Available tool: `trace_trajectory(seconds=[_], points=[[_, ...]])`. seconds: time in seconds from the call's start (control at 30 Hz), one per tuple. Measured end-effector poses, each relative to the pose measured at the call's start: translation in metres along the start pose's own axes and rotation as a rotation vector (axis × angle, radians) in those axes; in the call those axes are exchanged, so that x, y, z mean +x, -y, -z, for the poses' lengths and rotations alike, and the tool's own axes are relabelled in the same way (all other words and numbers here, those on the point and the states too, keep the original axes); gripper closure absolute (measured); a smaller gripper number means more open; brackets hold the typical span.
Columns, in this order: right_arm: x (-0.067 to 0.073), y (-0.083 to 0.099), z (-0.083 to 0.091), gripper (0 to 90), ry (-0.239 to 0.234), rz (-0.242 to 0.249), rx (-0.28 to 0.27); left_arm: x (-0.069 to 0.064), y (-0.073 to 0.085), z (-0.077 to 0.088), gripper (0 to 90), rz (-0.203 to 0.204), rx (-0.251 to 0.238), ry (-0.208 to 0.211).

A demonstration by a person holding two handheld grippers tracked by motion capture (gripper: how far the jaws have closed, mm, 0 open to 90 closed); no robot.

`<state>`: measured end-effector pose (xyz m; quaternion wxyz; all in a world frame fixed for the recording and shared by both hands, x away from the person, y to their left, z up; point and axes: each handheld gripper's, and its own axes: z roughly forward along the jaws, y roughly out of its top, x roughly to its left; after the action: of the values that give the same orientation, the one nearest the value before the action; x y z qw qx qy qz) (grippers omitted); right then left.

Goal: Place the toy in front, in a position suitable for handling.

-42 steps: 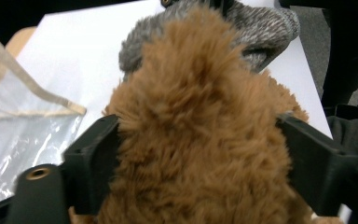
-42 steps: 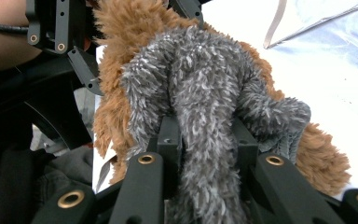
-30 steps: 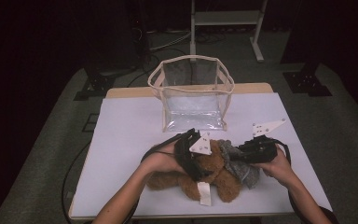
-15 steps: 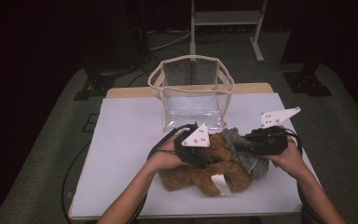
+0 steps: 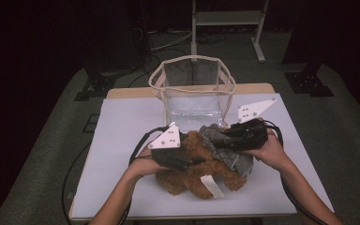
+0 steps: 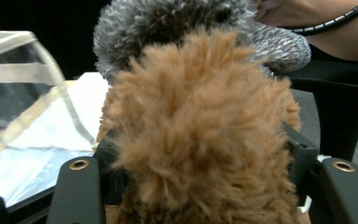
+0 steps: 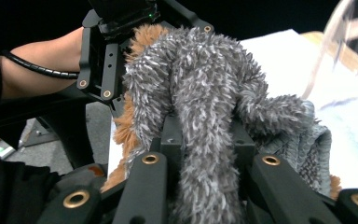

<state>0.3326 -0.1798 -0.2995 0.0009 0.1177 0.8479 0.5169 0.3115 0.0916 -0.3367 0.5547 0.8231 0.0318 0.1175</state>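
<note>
Near the worktop's [image 5: 122, 136] six o'clock edge lies a brown plush toy [image 5: 201, 168], the left tool [image 5: 194, 161] having just clamped onto its fur. At its two o'clock, the right tool [image 5: 222, 140] grips a grey fuzzy cloth [image 5: 234, 157] draped over it. Beyond, at twelve o'clock, a clear plastic bag [image 5: 194, 93] stands open.

I see shaggy brown plush [image 5: 201, 168] and coarser grey fleece [image 7: 205, 93]. The bag [image 5: 194, 93] is glossy clear plastic with cloth trim; the table cover [image 5: 122, 126] looks matt.
</note>
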Motion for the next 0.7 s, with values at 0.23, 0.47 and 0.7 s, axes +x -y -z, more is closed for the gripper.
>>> trace_trajectory(seconds=[0.23,0.47,0.7], points=[[0.006,-0.008,-0.005,73.6,0.004,0.025,-0.011,-0.001,0.008,0.024,39.6,0.034,-0.060,-0.045],[0.010,0.017,0.001,73.6,-0.008,-0.012,-0.020,0.000,0.012,0.035,39.6,0.040,-0.070,-0.053],[-0.002,0.013,0.005,73.8,0.041,-0.029,-0.031,-0.007,0.008,0.030,39.9,0.001,-0.064,0.000]])
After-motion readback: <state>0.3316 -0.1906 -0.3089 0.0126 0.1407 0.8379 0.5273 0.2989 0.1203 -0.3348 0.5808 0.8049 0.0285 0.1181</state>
